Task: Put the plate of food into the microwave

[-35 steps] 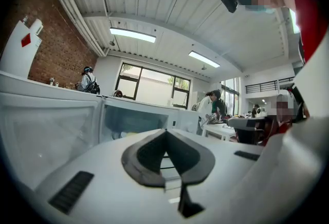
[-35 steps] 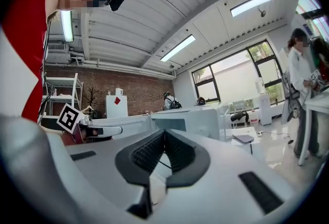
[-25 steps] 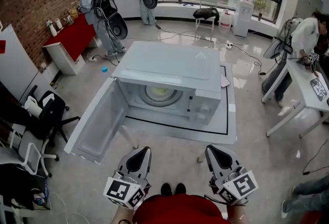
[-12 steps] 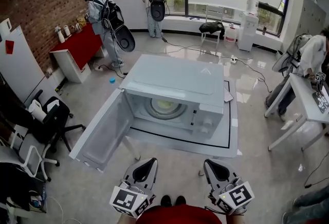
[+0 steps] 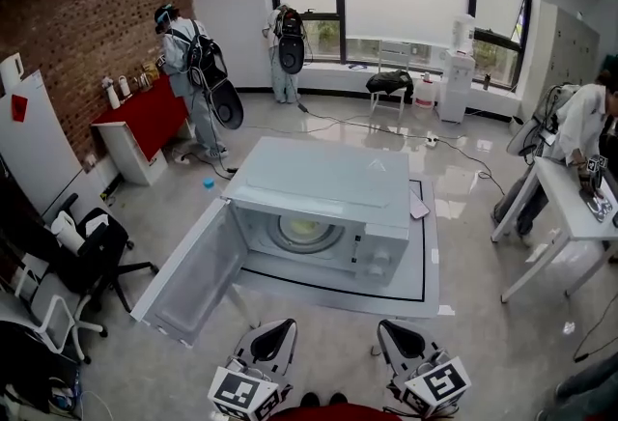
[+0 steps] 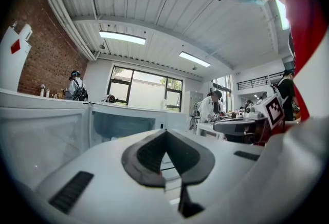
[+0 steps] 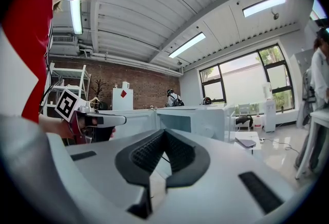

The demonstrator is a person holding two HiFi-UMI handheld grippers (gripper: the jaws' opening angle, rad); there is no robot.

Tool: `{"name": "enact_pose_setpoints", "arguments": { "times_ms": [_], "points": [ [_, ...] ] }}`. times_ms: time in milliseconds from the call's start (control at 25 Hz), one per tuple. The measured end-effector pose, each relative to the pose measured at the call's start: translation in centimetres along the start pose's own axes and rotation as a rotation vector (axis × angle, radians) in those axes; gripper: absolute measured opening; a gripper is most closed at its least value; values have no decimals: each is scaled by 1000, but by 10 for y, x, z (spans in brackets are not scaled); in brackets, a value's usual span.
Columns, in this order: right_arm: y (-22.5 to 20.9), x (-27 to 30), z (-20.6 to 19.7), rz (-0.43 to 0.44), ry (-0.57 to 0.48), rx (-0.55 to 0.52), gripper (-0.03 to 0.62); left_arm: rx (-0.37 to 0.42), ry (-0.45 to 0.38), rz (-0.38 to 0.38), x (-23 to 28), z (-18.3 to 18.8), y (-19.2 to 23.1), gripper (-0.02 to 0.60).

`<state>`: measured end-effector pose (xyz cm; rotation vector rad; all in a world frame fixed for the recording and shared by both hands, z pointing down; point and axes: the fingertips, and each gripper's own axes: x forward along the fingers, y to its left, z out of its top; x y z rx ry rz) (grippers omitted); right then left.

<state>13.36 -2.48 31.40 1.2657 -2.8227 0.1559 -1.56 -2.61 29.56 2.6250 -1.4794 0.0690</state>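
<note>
Plate of food: a round plate with pale yellowish contents is seen inside the microwave, centred in the cavity, straight ahead of both pairs of fingers and well apart from them. By the look of it, the plate is judged already placed.

Left gripper: the fingers are pressed together with nothing between them, as shown in the left gripper view; it is held low, short of the tabletop.

Right gripper: the fingers are likewise closed on nothing; it is held level with the left one, just beside it.

Door: it is swung fully open, its long side running from the microwave's front-left corner out toward the holder's left. Its free edge lies ahead and to the left of the left fingers, which are the nearer pair.

Coming move, as judged: the door would be pushed shut, most readily by the left gripper, swept from the left toward the cavity.

Open room: bare floor is seen between the fingers and the tabletop's near edge. Office chairs stand well left of the door, clear of its swing.

Edges: the door's lower corner overhangs the tabletop's left edge.
</note>
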Motion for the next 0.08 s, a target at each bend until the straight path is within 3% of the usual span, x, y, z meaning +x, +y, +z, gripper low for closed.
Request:
{"name": "enact_pose_setpoints", "arguments": {
  "times_ms": [80],
  "points": [
    [1, -1, -1, 13, -14, -56, 14, 4, 5, -8, 0, -1, -1, 8]
  ]
}}
